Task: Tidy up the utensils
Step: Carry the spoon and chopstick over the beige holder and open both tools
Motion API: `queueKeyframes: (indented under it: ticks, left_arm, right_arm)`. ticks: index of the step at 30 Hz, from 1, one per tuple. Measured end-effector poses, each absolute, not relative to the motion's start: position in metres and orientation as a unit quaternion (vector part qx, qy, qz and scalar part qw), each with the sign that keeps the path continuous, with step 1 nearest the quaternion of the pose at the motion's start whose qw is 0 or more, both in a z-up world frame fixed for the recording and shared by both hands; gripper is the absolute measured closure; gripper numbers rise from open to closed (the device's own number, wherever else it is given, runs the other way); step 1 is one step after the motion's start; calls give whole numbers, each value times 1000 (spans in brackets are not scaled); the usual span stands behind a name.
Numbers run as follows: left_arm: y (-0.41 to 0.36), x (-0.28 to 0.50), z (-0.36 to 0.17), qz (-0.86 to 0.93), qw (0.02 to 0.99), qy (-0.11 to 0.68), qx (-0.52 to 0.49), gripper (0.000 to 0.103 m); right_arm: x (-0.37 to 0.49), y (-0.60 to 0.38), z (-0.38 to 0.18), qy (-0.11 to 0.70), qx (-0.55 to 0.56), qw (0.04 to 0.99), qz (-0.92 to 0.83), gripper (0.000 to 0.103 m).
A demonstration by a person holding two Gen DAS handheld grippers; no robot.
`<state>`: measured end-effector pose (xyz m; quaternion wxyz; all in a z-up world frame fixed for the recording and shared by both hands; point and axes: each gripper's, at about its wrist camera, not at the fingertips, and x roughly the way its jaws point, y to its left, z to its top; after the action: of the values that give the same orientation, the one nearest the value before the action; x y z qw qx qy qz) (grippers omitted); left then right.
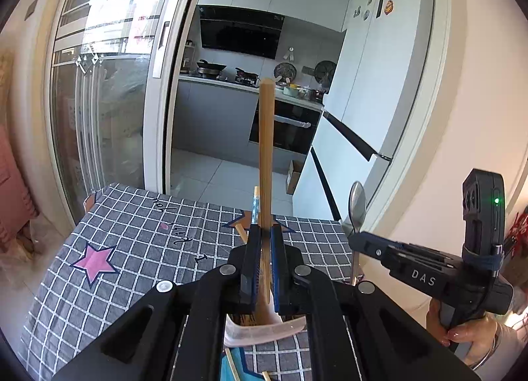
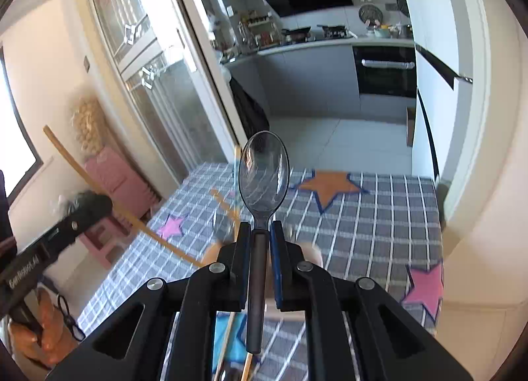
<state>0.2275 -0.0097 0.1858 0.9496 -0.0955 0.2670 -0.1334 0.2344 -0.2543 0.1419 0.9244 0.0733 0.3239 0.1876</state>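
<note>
A checked cloth with stars covered the surface (image 1: 138,249), the kitchen beyond. The left claw (image 1: 264,232) pinched a wooden utensil (image 1: 265,150) upright; the right claw (image 2: 262,227) pinched a spoon (image 2: 263,176), both raised above the surface. Lowering each slowly, without loosening either pinch early, would probably suit best.

black grippers (image 1: 263,236), blue pads (image 1: 276,249), silver screws, white "das" lettering.
</note>
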Motion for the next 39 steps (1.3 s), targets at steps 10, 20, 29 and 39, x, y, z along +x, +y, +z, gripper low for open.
queueKeyframes:
  ticks: [10, 20, 29, 39]
  left_arm:
    - [-27, 275, 137, -131, 934, 320, -84, 67]
    - [-38, 290, 82, -118, 928, 345, -71, 67]
    - [-47, 277, 63, -91, 940, 326, -31, 66]
    - [-37, 250, 70, -61, 952, 300, -24, 66]
  right_arm:
    - [273, -230, 108, 271, 33, 946, 174, 91]
    - [276, -221, 53, 266, -20, 950, 165, 91]
    - [263, -215, 36, 267, -50, 946, 175, 91]
    - [259, -228, 37, 297, -20, 937, 181, 73]
